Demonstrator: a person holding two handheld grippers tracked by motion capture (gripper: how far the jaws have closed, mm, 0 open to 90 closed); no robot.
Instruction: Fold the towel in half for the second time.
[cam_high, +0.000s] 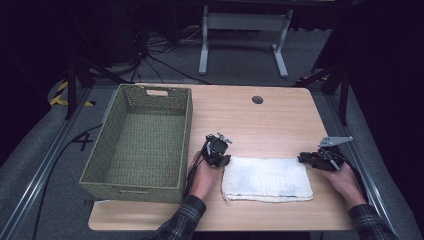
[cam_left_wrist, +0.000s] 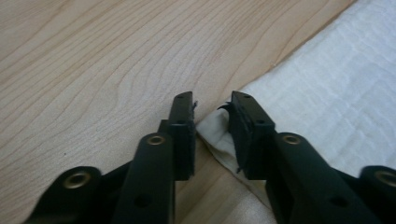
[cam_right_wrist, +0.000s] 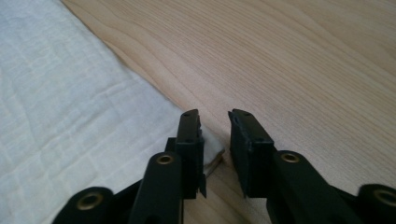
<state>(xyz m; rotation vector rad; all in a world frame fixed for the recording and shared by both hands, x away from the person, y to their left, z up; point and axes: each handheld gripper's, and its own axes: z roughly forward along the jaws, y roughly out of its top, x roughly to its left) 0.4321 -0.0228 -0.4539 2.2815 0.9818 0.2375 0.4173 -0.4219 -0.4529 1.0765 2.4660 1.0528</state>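
Note:
A folded white towel (cam_high: 267, 178) lies flat on the wooden table (cam_high: 265, 125), near the front edge. My left gripper (cam_high: 223, 159) is at the towel's far left corner. In the left gripper view that gripper (cam_left_wrist: 212, 105) is open by a narrow gap, and the corner of the towel (cam_left_wrist: 327, 93) pokes up between the jaws. My right gripper (cam_high: 302, 159) is at the towel's far right corner. In the right gripper view it (cam_right_wrist: 215, 116) is also open a little, with the corner of the towel (cam_right_wrist: 70, 116) lying under its left jaw and reaching into the gap.
An empty woven basket (cam_high: 130, 192) stands on the left side of the table, just left of my left hand. A round cable hole (cam_high: 257, 99) sits near the far edge. Bare wood stretches behind the towel. Cables and a white stand are on the floor beyond.

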